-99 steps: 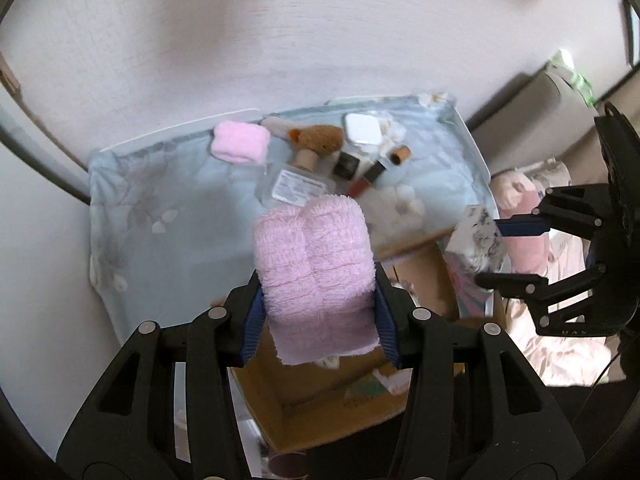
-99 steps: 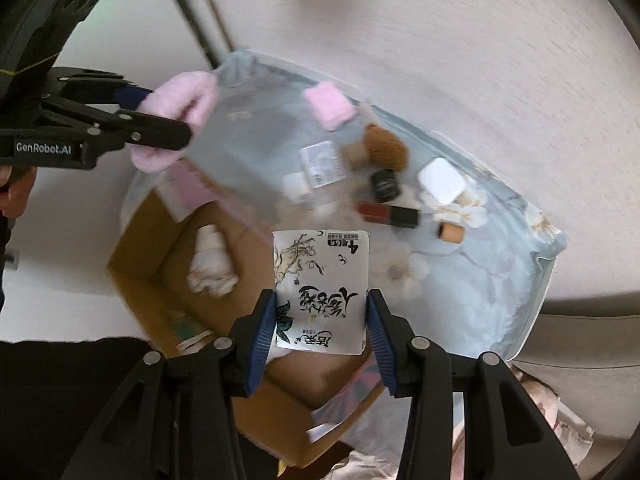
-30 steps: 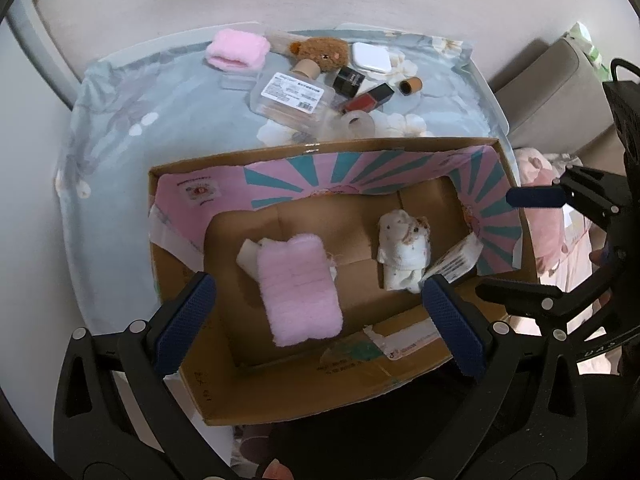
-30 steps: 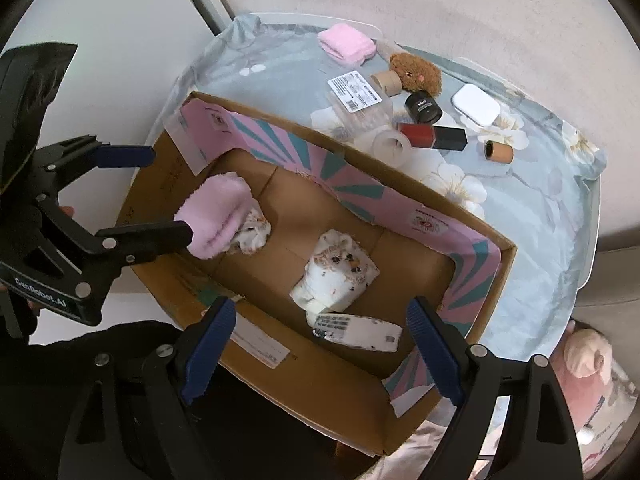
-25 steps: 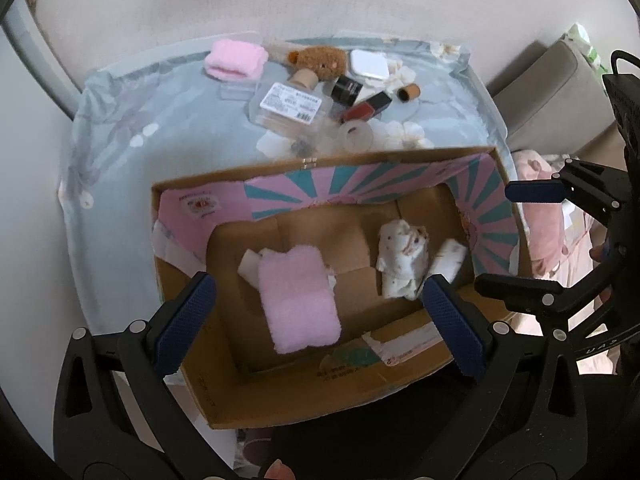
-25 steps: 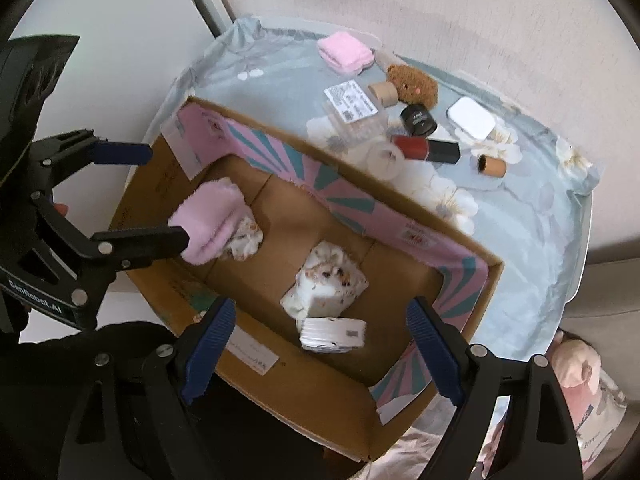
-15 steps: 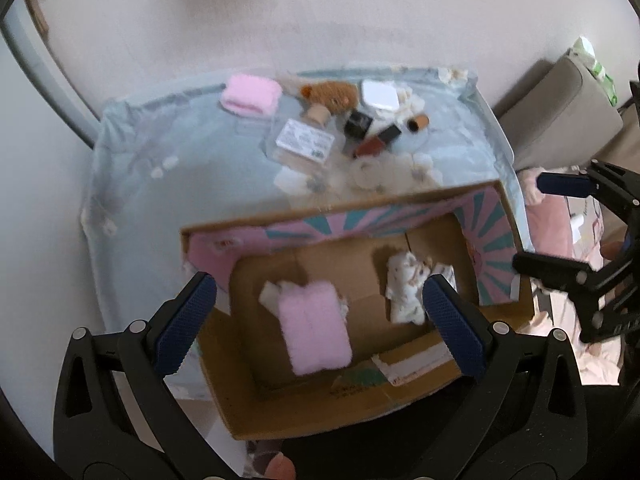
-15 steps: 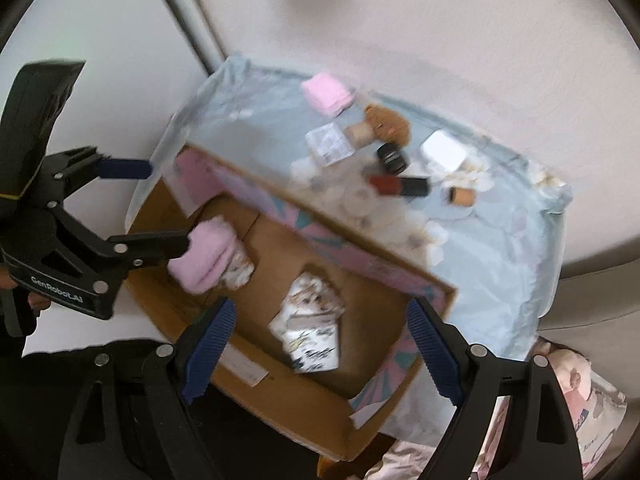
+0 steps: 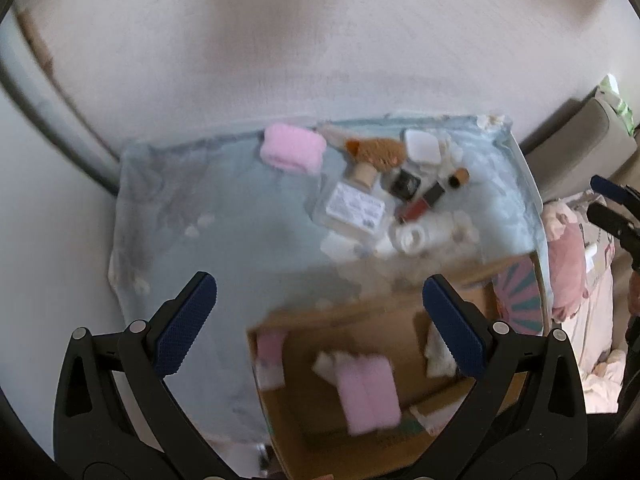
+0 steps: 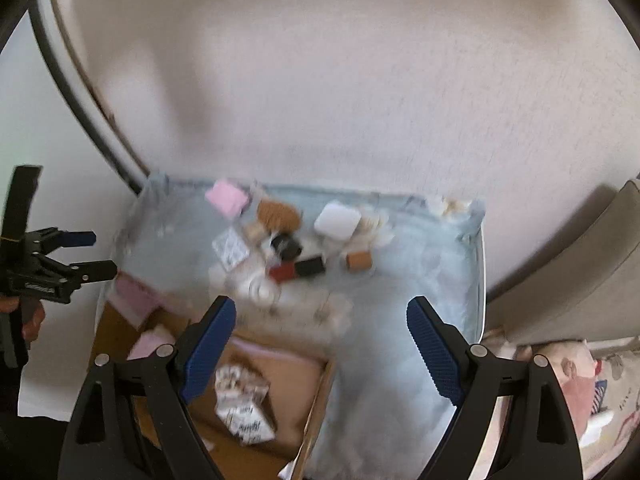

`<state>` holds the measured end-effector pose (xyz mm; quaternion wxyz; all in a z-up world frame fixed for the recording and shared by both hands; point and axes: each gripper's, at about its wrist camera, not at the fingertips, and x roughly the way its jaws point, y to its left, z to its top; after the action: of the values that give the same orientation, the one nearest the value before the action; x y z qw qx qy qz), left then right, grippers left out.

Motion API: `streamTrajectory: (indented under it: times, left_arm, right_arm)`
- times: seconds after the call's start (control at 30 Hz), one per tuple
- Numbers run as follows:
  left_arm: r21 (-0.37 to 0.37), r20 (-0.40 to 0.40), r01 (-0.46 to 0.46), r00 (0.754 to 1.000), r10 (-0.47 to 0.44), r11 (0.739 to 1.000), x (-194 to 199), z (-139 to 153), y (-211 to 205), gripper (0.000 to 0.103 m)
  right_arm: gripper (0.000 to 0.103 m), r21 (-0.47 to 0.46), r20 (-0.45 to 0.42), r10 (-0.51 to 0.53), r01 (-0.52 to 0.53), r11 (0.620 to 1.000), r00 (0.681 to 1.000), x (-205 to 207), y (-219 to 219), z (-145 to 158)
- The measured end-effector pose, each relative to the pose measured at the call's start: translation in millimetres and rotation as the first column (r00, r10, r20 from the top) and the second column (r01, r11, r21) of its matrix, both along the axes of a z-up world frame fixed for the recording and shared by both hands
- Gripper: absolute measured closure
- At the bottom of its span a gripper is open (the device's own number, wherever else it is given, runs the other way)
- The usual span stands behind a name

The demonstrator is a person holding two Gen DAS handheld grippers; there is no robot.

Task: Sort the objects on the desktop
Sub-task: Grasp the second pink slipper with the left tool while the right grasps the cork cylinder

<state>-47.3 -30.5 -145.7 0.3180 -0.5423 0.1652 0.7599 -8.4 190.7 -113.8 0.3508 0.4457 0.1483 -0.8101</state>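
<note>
Cardboard box (image 9: 372,320) below both gaping, empty tools (image 9: 320,312) (image 10: 320,328), bottle (image 9: 354,206) and lipstick (image 9: 420,206) beyond.

Nothing is legible: the white label on the clear glass bottle (image 9: 355,209) and the print on the white patterned packet (image 10: 244,408) blur out.

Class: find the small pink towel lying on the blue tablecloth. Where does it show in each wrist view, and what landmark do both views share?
Left wrist: small pink towel upper centre, at the cloth's far edge.
Right wrist: small pink towel left of centre, far edge.
Shared landmark: brown plush toy just right of it.
</note>
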Motion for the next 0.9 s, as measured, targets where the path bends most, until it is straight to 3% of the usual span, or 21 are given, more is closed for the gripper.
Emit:
streamTrajectory:
  times: [0.1,0.23,0.43,0.57,0.7,0.9]
  left_arm:
    - [-0.017,-0.011,0.03,0.999,-0.03,0.999,-22,-5,14,0.0]
    - [-0.033,-0.017,0.075,0.997,-0.075,0.997,-58,-27,42,0.0]
    - [-0.08,0.009,0.102,0.995,-0.102,0.992,-107,-81,80,0.0]
    - [-0.132,0.02,0.126,0.992,-0.125,0.983,-121,-110,91,0.0]
    - [-0.143,0.035,0.144,0.989,-0.14,0.979,-127,-129,97,0.0]
    - [-0.109,0.05,0.137,0.99,-0.132,0.985,-138,-140,97,0.002]
  right_arm:
    - [0.018,0.013,0.025,0.005,-0.006,1.0,1.0,-20,-5,-4]
    - [0.018,0.108,0.046,-0.018,0.013,0.994,0.999,-50,-17,-31]
    - [0.018,0.209,0.142,-0.049,0.018,0.978,0.989,-92,-42,-105]
    - [0.018,0.242,0.149,-0.052,0.015,0.97,0.987,-104,-55,-141]
    - [0.018,0.218,0.185,-0.048,0.007,0.976,0.982,-113,-59,-155]
    - [0.02,0.288,0.178,-0.043,-0.01,0.958,0.983,-117,-67,-174]
